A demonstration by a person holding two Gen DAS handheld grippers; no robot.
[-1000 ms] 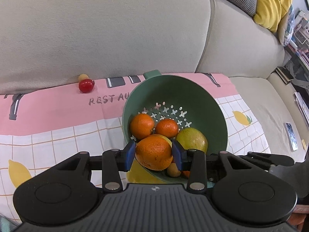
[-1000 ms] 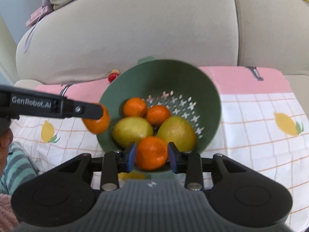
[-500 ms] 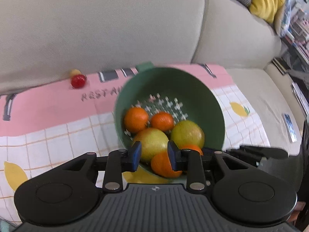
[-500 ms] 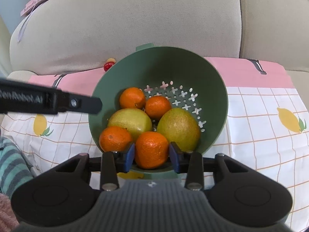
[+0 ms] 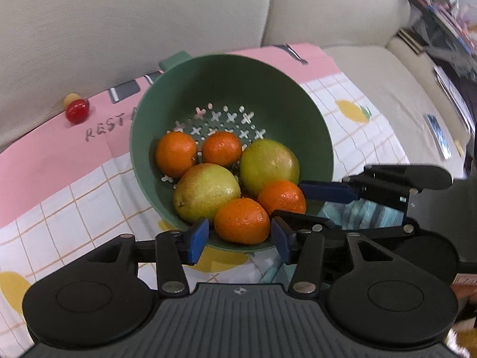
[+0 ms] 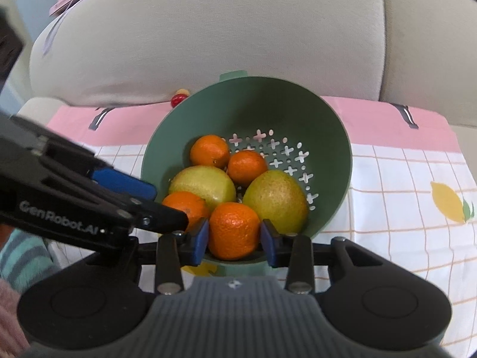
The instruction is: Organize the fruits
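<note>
A green colander lies tilted on a printed cloth and holds several oranges and two yellow-green pears. My left gripper hovers at its near rim; its jaws are opening and stand on either side of an orange without touching it. From the right, my right gripper reaches in, shut on another orange. In the right wrist view the right gripper pinches that orange over the colander. The left gripper comes in from the left.
A small red fruit and a yellow one lie against the beige sofa back. The pink and white cloth with lemon prints covers the seat. A phone lies on the cushion at right. A striped sleeve shows at lower left.
The left gripper let go of its orange, which now lies in the colander. Its jaws narrowed, then spread, and it came closer and lower. The right gripper kept still with its orange.
</note>
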